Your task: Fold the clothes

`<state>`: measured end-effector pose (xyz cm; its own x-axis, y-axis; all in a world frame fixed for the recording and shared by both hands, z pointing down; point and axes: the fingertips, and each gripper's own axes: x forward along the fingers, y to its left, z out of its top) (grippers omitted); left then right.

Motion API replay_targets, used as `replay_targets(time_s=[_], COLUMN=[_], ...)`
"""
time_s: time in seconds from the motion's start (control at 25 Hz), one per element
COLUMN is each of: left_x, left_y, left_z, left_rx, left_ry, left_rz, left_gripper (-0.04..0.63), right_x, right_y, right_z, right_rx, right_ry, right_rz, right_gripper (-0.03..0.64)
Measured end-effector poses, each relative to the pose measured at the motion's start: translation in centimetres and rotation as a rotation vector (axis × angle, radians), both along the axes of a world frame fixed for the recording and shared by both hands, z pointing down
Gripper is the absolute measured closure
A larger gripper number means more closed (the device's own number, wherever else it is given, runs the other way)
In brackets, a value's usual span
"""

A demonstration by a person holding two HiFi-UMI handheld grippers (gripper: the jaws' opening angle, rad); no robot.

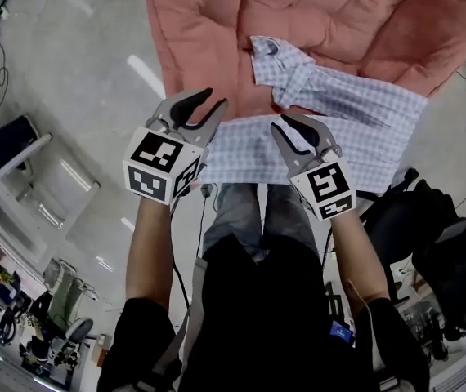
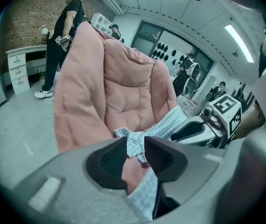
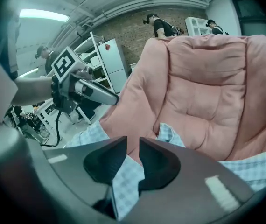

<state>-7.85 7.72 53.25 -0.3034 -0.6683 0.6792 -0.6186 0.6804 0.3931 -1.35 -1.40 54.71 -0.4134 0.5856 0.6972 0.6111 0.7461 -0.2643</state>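
Note:
A light blue checked shirt (image 1: 339,104) lies spread on a pink cushioned seat (image 1: 339,15), its near hem hanging over the front edge. My left gripper (image 1: 215,100) hovers over the shirt's near left corner, jaws a little apart, with nothing pinched. My right gripper (image 1: 279,123) hovers over the near hem toward the middle, with a narrow gap between its jaws. In the left gripper view the left gripper (image 2: 135,141) shows shirt (image 2: 170,120) and cushion (image 2: 123,87) through its gap. In the right gripper view the right gripper (image 3: 133,141) frames pink cushion (image 3: 207,87), with shirt (image 3: 93,134) beneath.
Black bags (image 1: 437,243) sit on the floor at the right and a white rack (image 1: 20,186) at the left. A person (image 2: 60,41) stands by white drawers (image 2: 18,71) behind the seat. Two more people (image 3: 158,27) stand near white shelves (image 3: 109,62).

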Motion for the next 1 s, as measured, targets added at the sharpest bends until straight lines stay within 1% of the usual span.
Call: replay_targets(time_s=[0.08,0.16,0.28,0.36,0.44,0.52,0.64,0.76,0.84,0.92,0.96,1.0], left_x=[-0.5,-1.3,-2.7,-3.6,-4.2,-4.7,-5.1,-5.9,-6.5,-6.6,-6.5,-6.6], left_y=[-3.1,-6.4,-10.8,-13.0,-14.5,-15.4,-16.3,-16.9,-16.9,-16.7,-16.6,-16.4], left_z=[0.4,1.0,3.2,5.1,7.1,9.0,12.1,15.0,16.5,18.0,18.7,19.5], left_rx=[0.006,-0.003,-0.019,-0.043,-0.082,-0.114,-0.151,-0.181,-0.183,-0.191,-0.201,-0.215], left_ry=[0.018,0.026,0.058,0.078,0.082,0.098,0.144,0.168,0.184,0.212,0.225,0.233], left_rz=[0.005,0.004,-0.018,-0.024,-0.009,-0.006,-0.041,-0.112,-0.17,-0.213,-0.226,-0.236], left_gripper=[0.472,0.472,0.471,0.471,0.471,0.471,0.469,0.465,0.462,0.439,0.409,0.403], right_x=[-0.3,-0.5,-0.6,-0.3,-0.1,0.0,0.0,-0.3,-0.7,-0.9,-0.9,-1.0], right_y=[-2.6,-5.8,-9.9,-11.9,-13.7,-15.1,-16.9,-18.5,-19.0,-19.3,-19.5,-19.7], right_z=[-0.5,-0.4,0.0,0.4,0.8,1.0,1.6,2.0,2.0,1.9,2.0,2.2], right_rx=[-0.009,-0.016,-0.023,-0.03,-0.041,-0.052,-0.06,-0.062,-0.068,-0.071,-0.07,-0.067], right_ry=[-0.01,-0.009,-0.001,0.013,0.027,0.035,0.052,0.074,0.078,0.082,0.086,0.092], right_rz=[0.037,0.08,0.125,0.145,0.157,0.165,0.171,0.185,0.193,0.197,0.2,0.205], right_gripper=[0.526,0.526,0.526,0.526,0.529,0.531,0.532,0.54,0.543,0.546,0.546,0.548])
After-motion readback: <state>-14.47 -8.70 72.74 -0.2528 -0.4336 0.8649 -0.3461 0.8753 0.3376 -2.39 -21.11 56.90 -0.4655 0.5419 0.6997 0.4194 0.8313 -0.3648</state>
